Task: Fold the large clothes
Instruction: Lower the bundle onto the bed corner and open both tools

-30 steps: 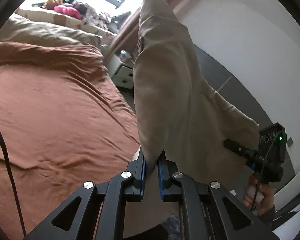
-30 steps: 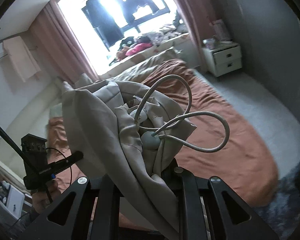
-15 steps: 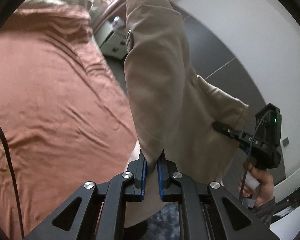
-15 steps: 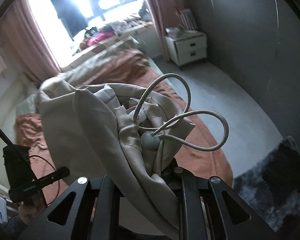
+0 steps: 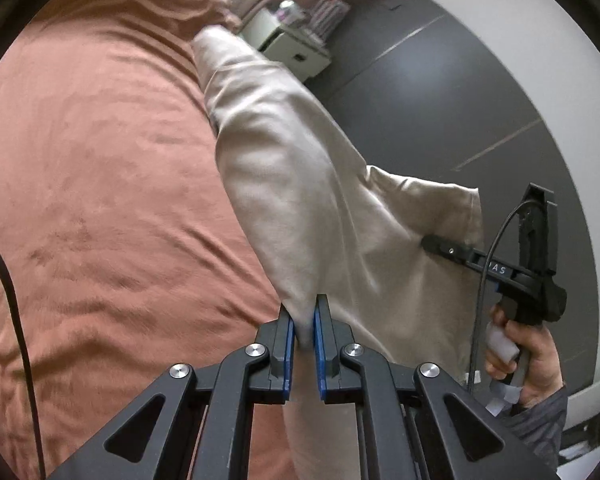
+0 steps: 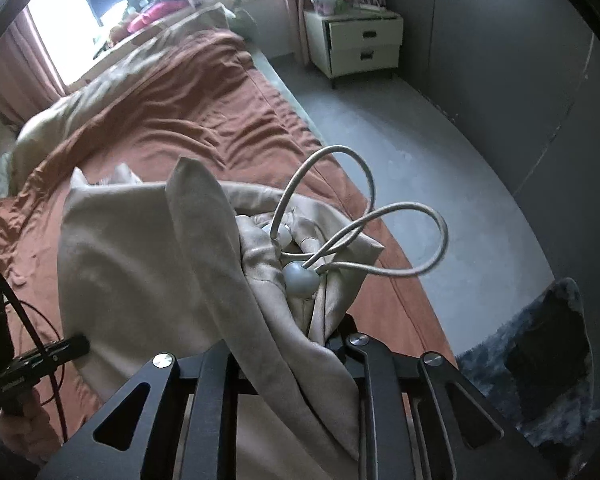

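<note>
A large beige garment (image 5: 300, 168) hangs between my two grippers over the rust-brown bed (image 5: 100, 200). My left gripper (image 5: 303, 320) is shut on one edge of it, its blue pads pinching the cloth. My right gripper (image 5: 432, 242) shows at the right of the left wrist view, shut on the other edge. In the right wrist view the garment (image 6: 148, 272) bunches over my right gripper (image 6: 312, 336) and hides the fingertips. A pale drawstring (image 6: 400, 240) with round toggles loops out of the bunch. The left gripper (image 6: 76, 346) shows at the lower left there.
A white two-drawer nightstand (image 6: 360, 44) stands by the grey wall past the bed. Grey floor (image 6: 440, 160) runs along the bed's right side, with a dark shaggy rug (image 6: 540, 360) near me. Pillows and a bright window lie at the bed's far end.
Both grippers have tilted downward and lowered the garment toward the bed. It now stretches flatter over the brown cover. Both grips are unchanged.
</note>
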A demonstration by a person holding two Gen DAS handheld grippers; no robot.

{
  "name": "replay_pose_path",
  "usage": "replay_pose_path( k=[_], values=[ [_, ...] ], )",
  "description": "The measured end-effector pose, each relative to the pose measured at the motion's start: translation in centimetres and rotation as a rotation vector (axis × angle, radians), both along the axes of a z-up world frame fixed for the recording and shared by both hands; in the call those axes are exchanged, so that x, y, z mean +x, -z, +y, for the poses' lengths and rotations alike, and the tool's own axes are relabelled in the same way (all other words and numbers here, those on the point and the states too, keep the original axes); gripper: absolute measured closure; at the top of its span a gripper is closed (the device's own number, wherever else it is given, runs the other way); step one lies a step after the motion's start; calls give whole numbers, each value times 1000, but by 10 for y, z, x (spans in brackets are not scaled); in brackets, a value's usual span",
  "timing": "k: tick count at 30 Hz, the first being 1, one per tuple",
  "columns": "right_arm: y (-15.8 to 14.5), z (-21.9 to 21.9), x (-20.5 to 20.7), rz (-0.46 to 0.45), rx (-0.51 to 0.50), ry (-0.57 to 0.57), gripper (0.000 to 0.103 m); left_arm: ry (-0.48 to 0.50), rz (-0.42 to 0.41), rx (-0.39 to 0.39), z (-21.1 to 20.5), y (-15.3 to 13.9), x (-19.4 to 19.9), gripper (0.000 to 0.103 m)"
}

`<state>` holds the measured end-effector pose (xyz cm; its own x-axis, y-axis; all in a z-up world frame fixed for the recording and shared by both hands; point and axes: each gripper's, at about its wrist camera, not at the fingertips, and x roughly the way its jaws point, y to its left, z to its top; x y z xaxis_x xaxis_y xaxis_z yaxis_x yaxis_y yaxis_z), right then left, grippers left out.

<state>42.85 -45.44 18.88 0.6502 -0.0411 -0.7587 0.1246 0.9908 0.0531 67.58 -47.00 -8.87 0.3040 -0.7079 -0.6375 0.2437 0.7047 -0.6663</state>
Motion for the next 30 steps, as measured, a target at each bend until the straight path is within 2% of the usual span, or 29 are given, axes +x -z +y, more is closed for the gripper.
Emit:
replay_pose_path(
  k=[2,4,6,8,9,13,17,22,30],
  values=[
    [12,0,24,30,-10,26,69,-12,35,30,-1,21,13,93],
    [21,-1,41,47,-38,74,62,-15,64,72,-2,40,22,90],
    [29,-2,48,51,-64,140,62,-12,94,76,1,55,27,88],
    [26,-5,42,20,-80,228,62,-15,109,70,7,60,28,78],
    [23,-6,37,0,-88,261,62,-13,101,72,9,59,28,77],
    [16,-9,-13,-51,-44,331,61,-3,63,95,17,52,32,68],
    [26,-3,-74,-60,0,351,61,24,78,98,15,54,33,68],
    [40,-32,-160,-118,91,461,61,42,82,106,9,60,46,68],
    [73,-49,-238,-164,265,557,61,72,77,116,2,59,41,68]
  ],
)
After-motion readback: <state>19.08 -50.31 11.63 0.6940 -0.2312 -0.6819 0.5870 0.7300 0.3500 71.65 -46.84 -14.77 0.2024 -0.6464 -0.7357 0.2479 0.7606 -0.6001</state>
